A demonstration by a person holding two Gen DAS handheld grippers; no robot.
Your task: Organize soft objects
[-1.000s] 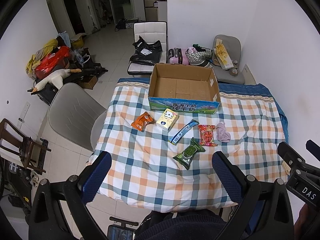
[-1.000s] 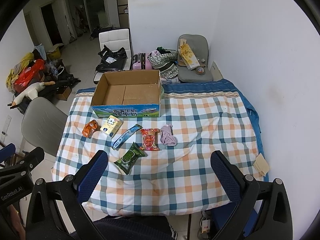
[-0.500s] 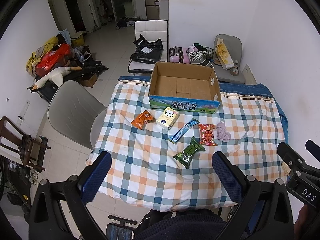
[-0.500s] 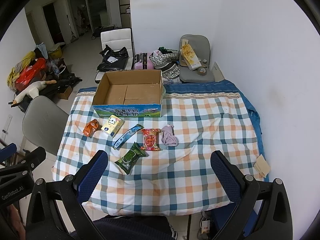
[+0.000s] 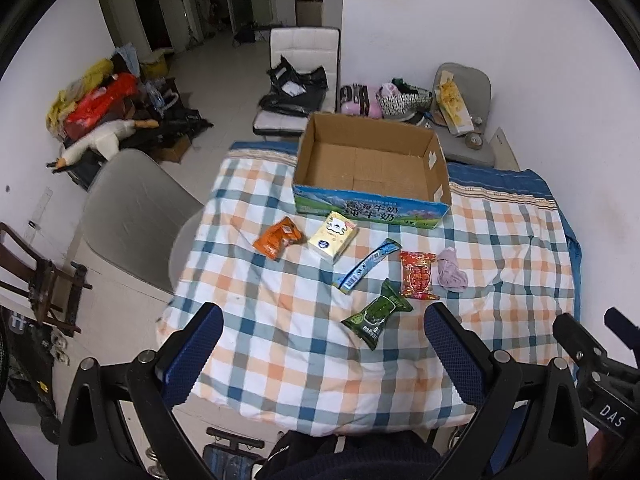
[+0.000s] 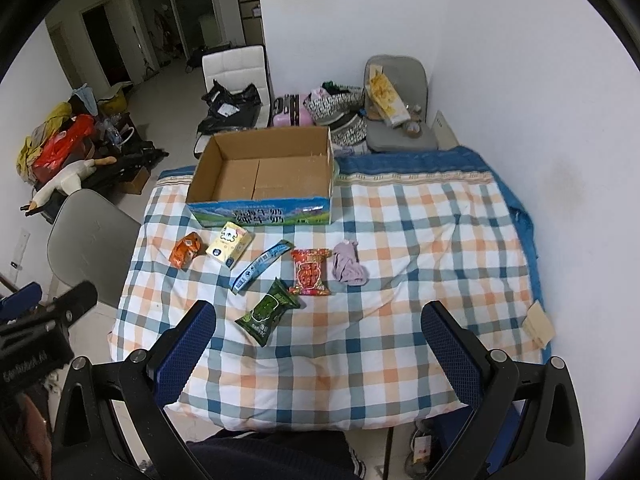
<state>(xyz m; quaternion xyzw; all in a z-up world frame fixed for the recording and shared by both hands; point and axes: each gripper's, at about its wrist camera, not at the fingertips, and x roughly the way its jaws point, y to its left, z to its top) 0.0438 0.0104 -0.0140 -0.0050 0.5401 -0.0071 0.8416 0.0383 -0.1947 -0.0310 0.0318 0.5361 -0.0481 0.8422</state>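
Snack packets (image 5: 378,314) and the cardboard box (image 5: 370,178) lie ahead of both grippers' fingers exactly as a second ago, so with the left gripper (image 5: 324,344) and right gripper (image 6: 320,344) wide open and empty, sorting seems unstarted.

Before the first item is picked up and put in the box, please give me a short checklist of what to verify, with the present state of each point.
1. Left gripper is open and holds nothing: ok.
2. Right gripper is open and holds nothing: ok.
3. Cardboard box is open on top with a bare floor inside: ok.
4. The soft items lie apart in front of the box, none stacked: orange packet, yellow tissue pack, blue stick packet, red packet, green packet, purple cloth: ok.
5. Either gripper is already down at an item: not ok, both are above the near edge of the checked cloth.
6. The packets really are soft: cannot tell.
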